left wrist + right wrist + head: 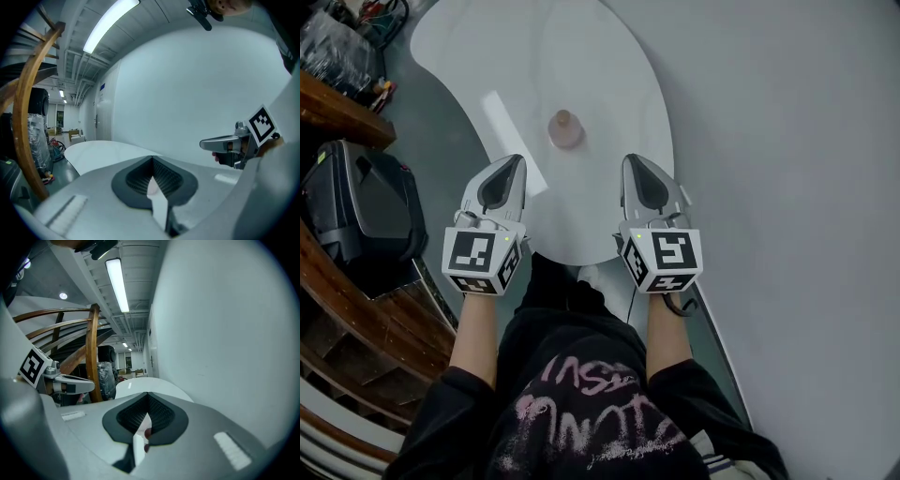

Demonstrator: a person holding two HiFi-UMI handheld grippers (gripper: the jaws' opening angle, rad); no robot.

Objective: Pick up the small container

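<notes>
The small container, pinkish with a narrow top, stands upright on the white table, beyond and between both grippers. My left gripper is over the table's near left edge, jaws closed together, holding nothing. My right gripper is level with it at the near right, also shut and empty. The left gripper view shows its dark pads meeting, with white table in the slit. The right gripper view shows a reddish sliver through its slit, possibly the container.
A white strip lies on the table left of the container. A black case and curved wooden rails stand at the left. A plain grey wall runs along the right. The person's legs are under the table's near edge.
</notes>
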